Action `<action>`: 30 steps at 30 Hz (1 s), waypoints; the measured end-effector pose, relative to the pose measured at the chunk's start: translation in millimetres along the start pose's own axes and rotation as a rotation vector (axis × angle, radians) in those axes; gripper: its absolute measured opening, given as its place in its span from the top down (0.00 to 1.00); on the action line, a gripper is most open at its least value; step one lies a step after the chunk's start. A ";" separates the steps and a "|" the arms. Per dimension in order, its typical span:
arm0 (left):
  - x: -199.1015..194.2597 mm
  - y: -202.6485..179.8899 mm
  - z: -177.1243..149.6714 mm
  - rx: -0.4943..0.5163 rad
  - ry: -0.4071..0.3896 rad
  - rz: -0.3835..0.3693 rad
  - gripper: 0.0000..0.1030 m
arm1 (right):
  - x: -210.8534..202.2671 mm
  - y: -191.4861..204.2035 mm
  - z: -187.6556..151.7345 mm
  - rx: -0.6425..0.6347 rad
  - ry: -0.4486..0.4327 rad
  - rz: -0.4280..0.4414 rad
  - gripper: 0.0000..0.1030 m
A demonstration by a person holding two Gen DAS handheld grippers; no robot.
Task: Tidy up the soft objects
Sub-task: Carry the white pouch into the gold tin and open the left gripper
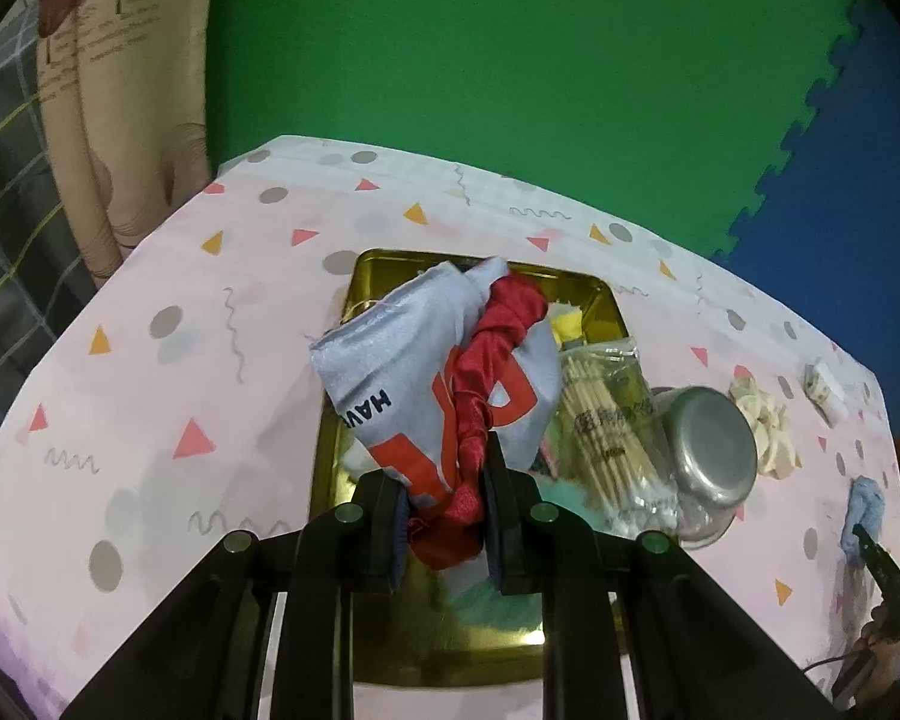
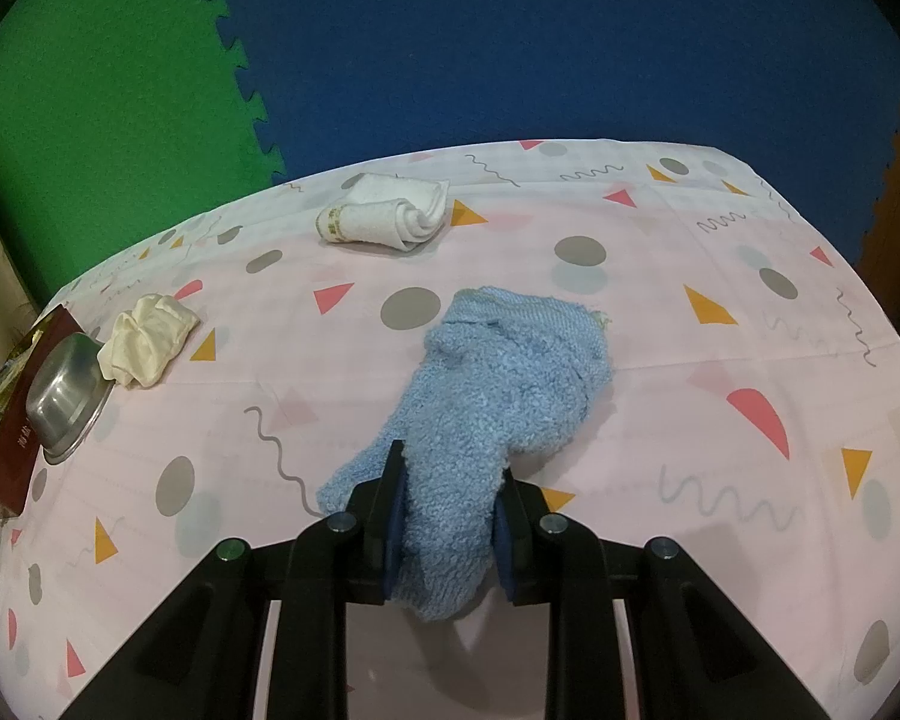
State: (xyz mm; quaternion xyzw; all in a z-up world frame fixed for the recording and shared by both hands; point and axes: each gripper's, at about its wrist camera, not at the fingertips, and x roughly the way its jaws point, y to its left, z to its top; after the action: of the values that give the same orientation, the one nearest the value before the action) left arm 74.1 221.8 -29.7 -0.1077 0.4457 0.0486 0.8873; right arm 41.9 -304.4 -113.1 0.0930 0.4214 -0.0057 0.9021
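Blue towel (image 2: 498, 384) in right hand-held gripper (image 2: 450, 510)

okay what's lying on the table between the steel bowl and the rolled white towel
A crumpled cream cloth lies between the steel bowl and the rolled white towel. The right wrist view shows it.

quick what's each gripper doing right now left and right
Left gripper: closed on the red cloth and grey bag.
Right gripper: closed on the blue towel.

Pouch (image 1: 432, 372) over tin (image 1: 330, 420), bowl (image 1: 711, 456) right of it; towel (image 2: 498, 384) before rolled cloth (image 2: 384, 213) on table (image 2: 690, 420).
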 end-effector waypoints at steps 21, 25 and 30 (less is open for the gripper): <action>18.6 3.0 2.9 0.039 0.045 0.036 0.66 | -0.2 0.0 0.4 0.000 0.001 -0.001 0.76; 15.7 6.3 -4.5 0.039 0.055 0.036 0.55 | -0.2 0.0 0.4 0.000 0.001 -0.001 0.76; 12.3 5.5 -16.0 0.065 0.070 0.053 0.47 | -0.1 0.1 0.4 0.000 0.001 0.000 0.76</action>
State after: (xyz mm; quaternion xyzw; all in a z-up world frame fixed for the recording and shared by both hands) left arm 68.0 223.3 -49.7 -0.0685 0.4804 0.0537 0.8727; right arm 42.1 -304.4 -112.7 0.0929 0.4217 -0.0058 0.9019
